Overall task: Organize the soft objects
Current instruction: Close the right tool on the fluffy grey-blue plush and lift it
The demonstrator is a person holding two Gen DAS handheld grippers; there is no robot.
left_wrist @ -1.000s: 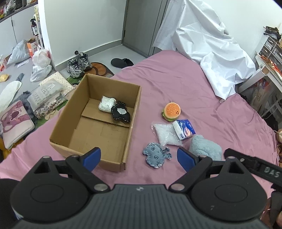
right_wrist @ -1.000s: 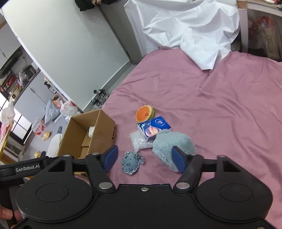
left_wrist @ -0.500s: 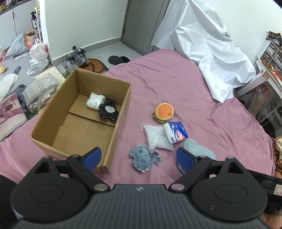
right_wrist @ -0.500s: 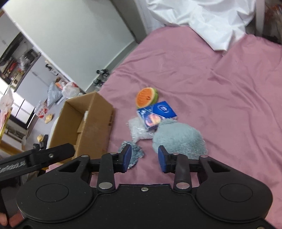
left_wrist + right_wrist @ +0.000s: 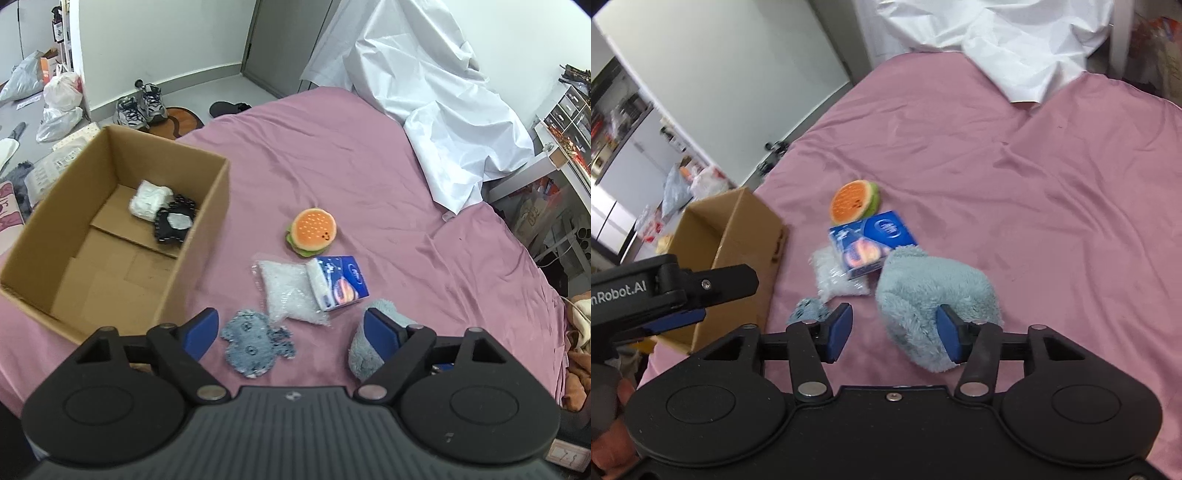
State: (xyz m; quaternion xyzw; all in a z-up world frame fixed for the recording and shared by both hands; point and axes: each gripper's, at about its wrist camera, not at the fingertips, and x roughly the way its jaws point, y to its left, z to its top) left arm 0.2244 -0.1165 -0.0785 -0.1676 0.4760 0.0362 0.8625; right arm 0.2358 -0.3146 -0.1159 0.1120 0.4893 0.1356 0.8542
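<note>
Looks early in the sorting, judged from the layout: five soft pieces still out on the wrinkled pink bedsheet (image 5: 369, 166), well short of the crumpled white cover (image 5: 424, 92) at the far end, and only two so far inside the open cardboard box (image 5: 207, 206) at the sheet's left edge. Largest of the loose ones, nearest the cameras: a pale blue-grey fuzzy plush (image 5: 934, 280), rounded and shaggy. Sits between the jaws of the right gripper (image 5: 894, 328), just reopened part-way, right pad seemingly at the pile, left pad clear of it, so released rather than clenched. Next in size, a clear crinkly bag of white beads (image 5: 288, 291), slack and flat, touching a glossy blue tissue pack (image 5: 343, 286), squarish and soft-sided. Beyond both, a round burger plush (image 5: 314, 232), orange bun and green felt rim, apart from the rest. Closest to the box, a flat denim-blue patch toy (image 5: 255, 343) with lobed edges, lying under the left gripper (image 5: 290, 330), jaws wide though just narrowed a little, gripping nothing. Smallest, down in the box's far corner: a crumpled white bundle (image 5: 149, 195) touching a black studded-looking piece (image 5: 173, 223) with a pale centre. Probably next: fuzzy plush and denim toy into the box, then the other three.
</note>
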